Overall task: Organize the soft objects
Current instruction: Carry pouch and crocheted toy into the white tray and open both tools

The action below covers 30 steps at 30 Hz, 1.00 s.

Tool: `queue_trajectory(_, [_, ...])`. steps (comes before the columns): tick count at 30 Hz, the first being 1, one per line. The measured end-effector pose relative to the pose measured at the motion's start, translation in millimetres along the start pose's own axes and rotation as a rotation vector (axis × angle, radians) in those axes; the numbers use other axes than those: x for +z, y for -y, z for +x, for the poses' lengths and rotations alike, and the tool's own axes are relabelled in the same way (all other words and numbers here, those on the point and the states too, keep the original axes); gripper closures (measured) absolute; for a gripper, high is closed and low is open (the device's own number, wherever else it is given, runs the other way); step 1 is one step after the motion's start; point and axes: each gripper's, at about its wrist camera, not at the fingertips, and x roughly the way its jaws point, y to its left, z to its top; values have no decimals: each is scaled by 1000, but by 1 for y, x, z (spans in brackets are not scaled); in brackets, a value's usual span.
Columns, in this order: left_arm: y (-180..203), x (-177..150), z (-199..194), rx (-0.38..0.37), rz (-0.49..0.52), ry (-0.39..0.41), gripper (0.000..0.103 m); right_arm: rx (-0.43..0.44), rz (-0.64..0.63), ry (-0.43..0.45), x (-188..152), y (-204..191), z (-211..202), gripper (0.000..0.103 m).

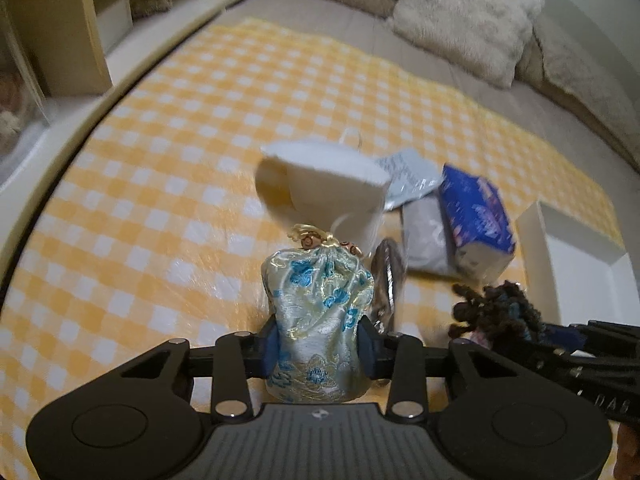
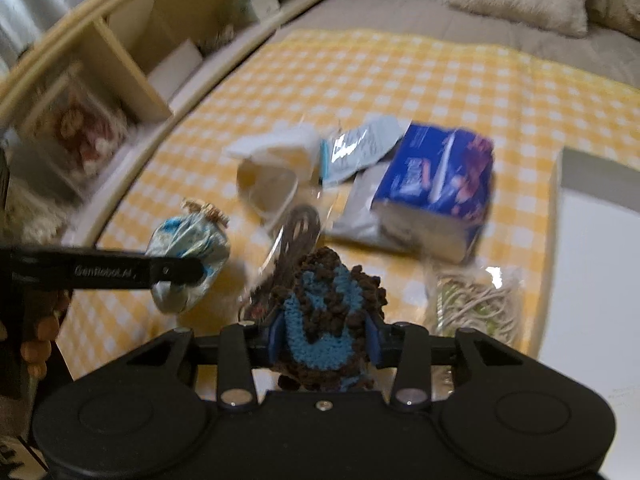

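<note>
My left gripper (image 1: 318,344) is shut on a pale silk drawstring pouch (image 1: 316,300) with blue flowers, held above the yellow checked cloth (image 1: 160,200). The pouch also shows in the right wrist view (image 2: 188,252), clamped by the left gripper (image 2: 176,272). My right gripper (image 2: 324,344) is shut on a brown and blue crocheted piece (image 2: 328,312), which also shows at the right of the left wrist view (image 1: 496,312). A blue tissue pack (image 2: 436,184), a white pack (image 2: 272,168), a grey pouch (image 2: 360,208) and a bag of cord (image 2: 472,304) lie on the cloth.
A white box (image 2: 592,264) stands at the right edge of the cloth. A dark flat item (image 2: 296,236) in clear wrap lies by the crocheted piece. Fluffy pillows (image 1: 464,16) lie at the back. A wooden shelf (image 2: 120,68) runs along the left.
</note>
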Motion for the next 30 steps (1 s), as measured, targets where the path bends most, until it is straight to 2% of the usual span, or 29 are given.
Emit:
queue_trajectory(6, [13, -6, -39, 5, 33, 124, 63, -15, 4, 123, 6, 8, -41, 62])
queue_trajectory(13, [36, -9, -67, 3, 67, 229, 63, -60, 6, 263, 2, 25, -88, 62])
queue_trajectory(21, [75, -6, -75, -57, 113, 285, 62, -129, 34, 366, -7, 57, -132, 62])
queue_trajectory(30, [135, -7, -70, -140, 188, 292, 62, -212, 97, 400, -22, 95, -160, 61])
